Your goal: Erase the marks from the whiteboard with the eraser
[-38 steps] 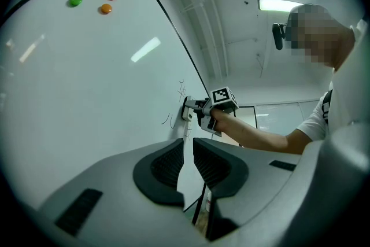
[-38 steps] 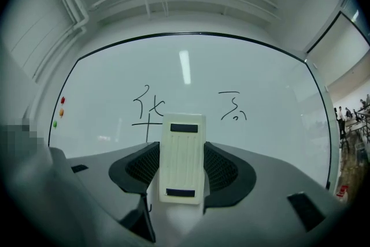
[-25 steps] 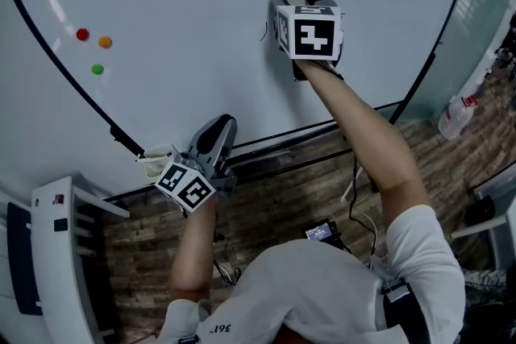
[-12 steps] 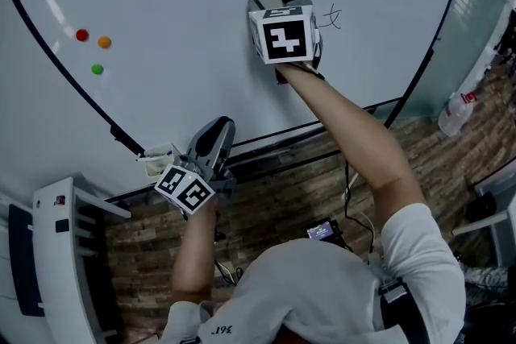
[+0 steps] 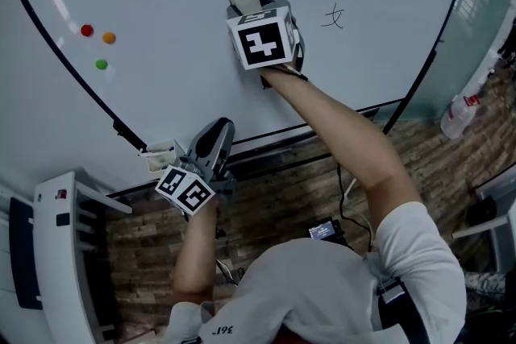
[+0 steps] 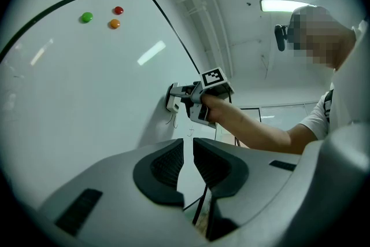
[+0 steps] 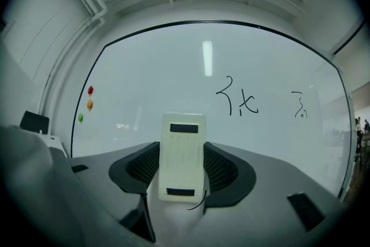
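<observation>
**Eraser clamped in my right tongs, flat on the board**

My right gripper [image 7: 182, 173] is closed on the eraser [image 7: 182, 154], one jaw on each long side. It is a pale cream oblong block. A dark bar crosses its back at each end and faint ribs run lengthwise between them. Its long axis lies along my jaws and points up the whiteboard [image 5: 177, 20]. The far end sticks out well past my fingertips.

From my left gripper's view, the eraser [image 6: 172, 98] rests against the board surface. It sits below and left of the nearest written marks [image 7: 237, 102], clear of them. A short dark stroke [image 7: 197, 204] curls by its near corner.

My left gripper [image 6: 188, 166] hangs low by the board's bottom edge. Its jaws are drawn almost together with nothing between them.
</observation>
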